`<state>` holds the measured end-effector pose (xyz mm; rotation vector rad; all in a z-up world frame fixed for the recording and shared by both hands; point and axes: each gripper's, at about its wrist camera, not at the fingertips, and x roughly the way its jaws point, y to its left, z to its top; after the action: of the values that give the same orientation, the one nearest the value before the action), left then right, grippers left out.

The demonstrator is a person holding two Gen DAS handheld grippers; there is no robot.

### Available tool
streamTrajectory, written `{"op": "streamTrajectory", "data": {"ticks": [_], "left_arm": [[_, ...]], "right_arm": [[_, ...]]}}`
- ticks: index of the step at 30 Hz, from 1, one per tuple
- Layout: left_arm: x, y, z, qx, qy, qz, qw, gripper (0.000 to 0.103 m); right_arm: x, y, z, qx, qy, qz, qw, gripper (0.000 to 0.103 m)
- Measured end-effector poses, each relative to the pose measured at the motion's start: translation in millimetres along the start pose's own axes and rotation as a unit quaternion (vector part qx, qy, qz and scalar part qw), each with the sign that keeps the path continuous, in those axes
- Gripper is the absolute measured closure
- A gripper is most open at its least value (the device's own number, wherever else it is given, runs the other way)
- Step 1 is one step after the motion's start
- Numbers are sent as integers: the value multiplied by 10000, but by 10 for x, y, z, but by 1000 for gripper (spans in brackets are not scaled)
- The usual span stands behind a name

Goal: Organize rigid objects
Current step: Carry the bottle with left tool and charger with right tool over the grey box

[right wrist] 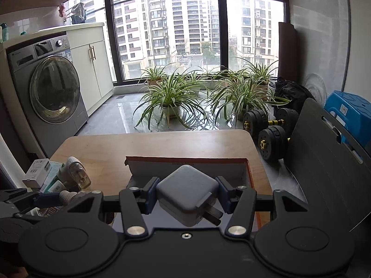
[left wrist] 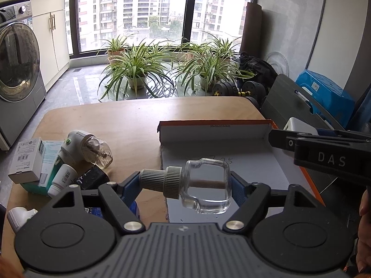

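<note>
Left gripper (left wrist: 185, 186): fingers (left wrist: 129, 185) clamped across a small glass bottle (left wrist: 206, 186) with a grey ribbed cap (left wrist: 161, 180); the cap end meets the left pad, the glass base the right pad; bottle lies sideways between them, clear liquid low inside, held off the surface.

Right gripper (right wrist: 186, 193): fingers (right wrist: 150, 193) clenched on the flanks of a white plug adapter (right wrist: 187, 192); its metal prongs (right wrist: 212, 214) point back toward the camera and to the right; adapter held aloft.

Beyond and below both sets of fingertips: an open shallow cardboard box (left wrist: 215, 129), white inside, orange along the edges, floor bare so far as shows; the bottle hangs over its near left part, the adapter over its near middle.

Left of the left fingers, on the counter (left wrist: 129, 118): the unsorted cluster; a plug-in vaporiser (left wrist: 85, 148) with its own bottle, a white carton (left wrist: 29, 157), a teal carton (left wrist: 49, 159), a white tube (left wrist: 62, 179), a dark block (left wrist: 92, 177).

Step in hand, as judged: both loads carried over the box, placement pending; nothing released yet.

Next move calls for: lowering each load until it nearly meets the box floor before loosening; setting the two well apart so neither knocks the other; glass likely to roll on its side, so seat it gently, perhaps against a wall.
</note>
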<state>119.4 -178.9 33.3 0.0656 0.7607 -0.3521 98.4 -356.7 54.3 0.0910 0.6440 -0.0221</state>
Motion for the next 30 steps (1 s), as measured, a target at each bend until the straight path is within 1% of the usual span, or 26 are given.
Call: {"op": "streamTrajectory", "data": {"ticks": [14, 30], "left_arm": [[145, -21, -2, 37, 133, -32, 9999, 23], [345, -146, 1, 152, 280, -133, 9994, 23]], "right_arm": [[188, -79, -2, 54, 174, -81, 9998, 39], [376, -191, 3, 47, 300, -171, 9994, 39]]}}
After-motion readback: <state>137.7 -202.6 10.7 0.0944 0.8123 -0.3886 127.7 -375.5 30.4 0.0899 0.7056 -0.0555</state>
